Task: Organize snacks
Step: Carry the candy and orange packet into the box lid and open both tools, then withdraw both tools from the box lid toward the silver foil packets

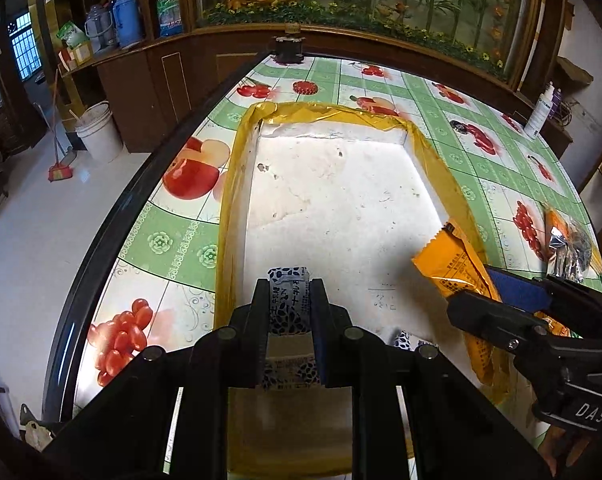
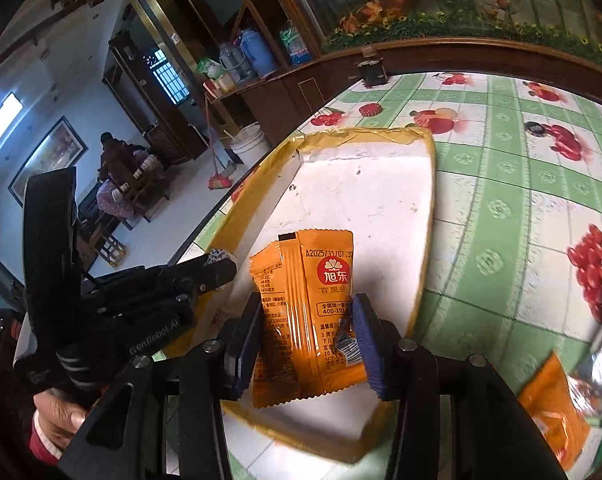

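A white foam box (image 1: pixel 341 200) with yellow tape on its rim (image 1: pixel 325 114) lies on the fruit-patterned table. My left gripper (image 1: pixel 289 300) is shut on a small black-and-white patterned snack packet (image 1: pixel 289 302), held over the box's near end. My right gripper (image 2: pixel 307 320) is shut on an orange snack packet (image 2: pixel 305 300), held over the box (image 2: pixel 365 200). In the left wrist view the right gripper (image 1: pixel 497 300) comes in from the right with the orange packet (image 1: pixel 453 264) above the box's right rim. The left gripper (image 2: pixel 217 270) shows at the left of the right wrist view.
More snack packets, orange and silver, lie on the table at the right (image 1: pixel 569 240) (image 2: pixel 561 400). A white spray bottle (image 1: pixel 541 110) stands at the table's far right edge. A dark small object (image 1: pixel 289 46) sits at the far edge. The table's left edge (image 1: pixel 141 200) drops to the floor.
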